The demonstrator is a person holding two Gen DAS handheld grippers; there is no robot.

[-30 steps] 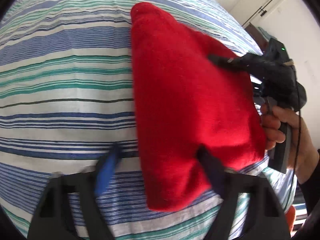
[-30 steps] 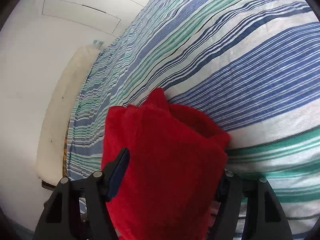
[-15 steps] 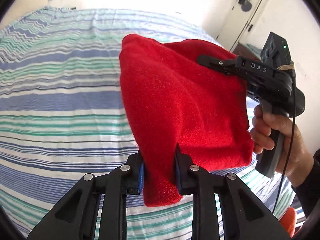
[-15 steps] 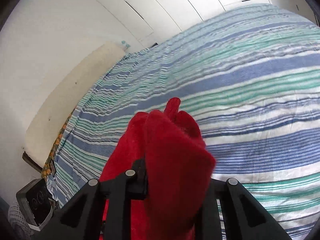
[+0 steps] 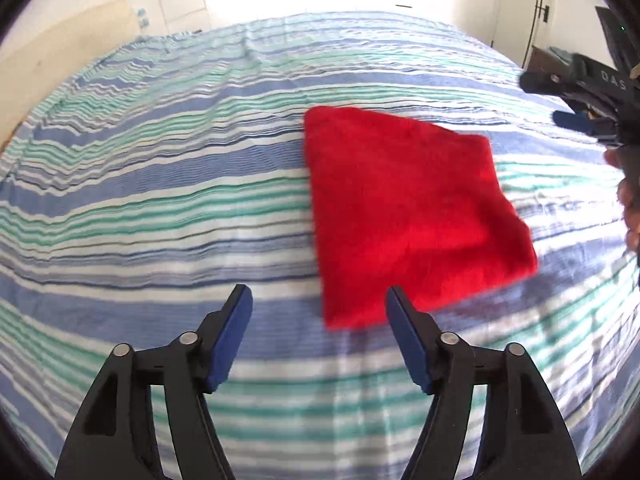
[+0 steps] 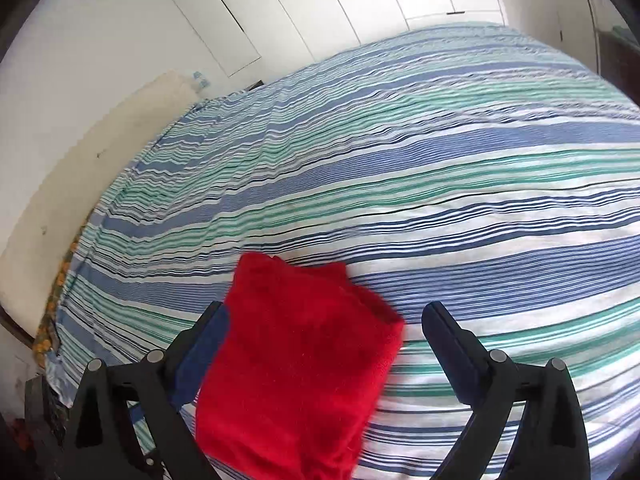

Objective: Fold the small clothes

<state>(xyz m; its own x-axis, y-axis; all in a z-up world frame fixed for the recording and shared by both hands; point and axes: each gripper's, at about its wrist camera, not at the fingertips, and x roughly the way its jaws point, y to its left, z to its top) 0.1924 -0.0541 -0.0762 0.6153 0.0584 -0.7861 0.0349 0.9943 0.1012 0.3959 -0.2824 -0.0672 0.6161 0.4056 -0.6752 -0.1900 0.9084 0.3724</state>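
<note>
A folded red cloth [image 5: 404, 212] lies flat on the striped bed sheet [image 5: 160, 184]. My left gripper [image 5: 318, 304] is open and empty, just short of the cloth's near left corner. The right gripper [image 5: 572, 100] shows at the right edge of the left wrist view, held above the sheet past the cloth's far right corner. In the right wrist view the red cloth [image 6: 296, 364] lies below and between the open fingers of my right gripper [image 6: 326, 324], which holds nothing.
The blue, green and white striped sheet [image 6: 440, 184] covers the whole bed. A cream headboard [image 6: 80, 160] and white wardrobe doors [image 6: 320, 8] stand beyond it. A door and dark furniture [image 5: 540, 56] are at the far right.
Both grippers held the red cloth up half a second ago. They have let go and opened, and the cloth now lies flat on the sheet. Both grippers have drawn back.
</note>
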